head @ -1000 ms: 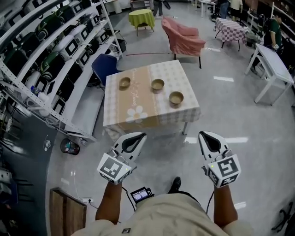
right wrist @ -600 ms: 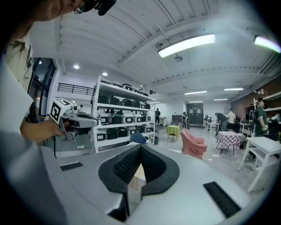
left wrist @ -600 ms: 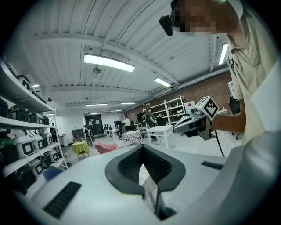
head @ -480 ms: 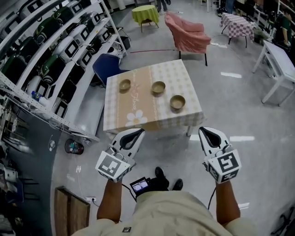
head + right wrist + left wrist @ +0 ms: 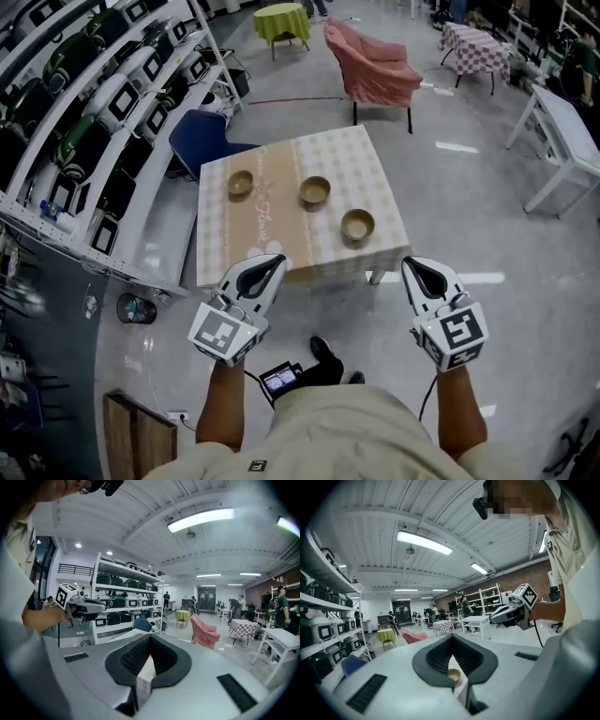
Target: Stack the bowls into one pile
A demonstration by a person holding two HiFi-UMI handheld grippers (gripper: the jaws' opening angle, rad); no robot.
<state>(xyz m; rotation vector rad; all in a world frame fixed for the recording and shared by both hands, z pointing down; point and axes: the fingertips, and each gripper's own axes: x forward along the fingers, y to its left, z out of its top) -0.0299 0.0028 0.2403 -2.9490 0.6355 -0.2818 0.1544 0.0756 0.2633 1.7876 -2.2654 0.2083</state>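
Note:
Three tan bowls stand apart on the checked tablecloth of a square table (image 5: pixel 375 169): a left bowl (image 5: pixel 241 184), a middle bowl (image 5: pixel 315 191) and a right bowl (image 5: pixel 357 225). My left gripper (image 5: pixel 269 264) hovers shut and empty just short of the table's near edge. My right gripper (image 5: pixel 418 270) is level with it off the table's near right corner, also shut and empty. In the left gripper view one bowl (image 5: pixel 453 674) shows below the closed jaws. The right gripper view shows only the table's edge (image 5: pixel 144 674) between its jaws.
Racks of appliances (image 5: pixel 103 103) run along the left. A blue chair (image 5: pixel 200 139) stands behind the table, with a pink-covered armchair (image 5: pixel 372 73) and a green table (image 5: pixel 283 19) farther back. A white table (image 5: pixel 562 117) is at the right. People stand far off.
The person has stepped closer to the table, which now sits lower and nearer in the head view. Both grippers stay shut and held in front.

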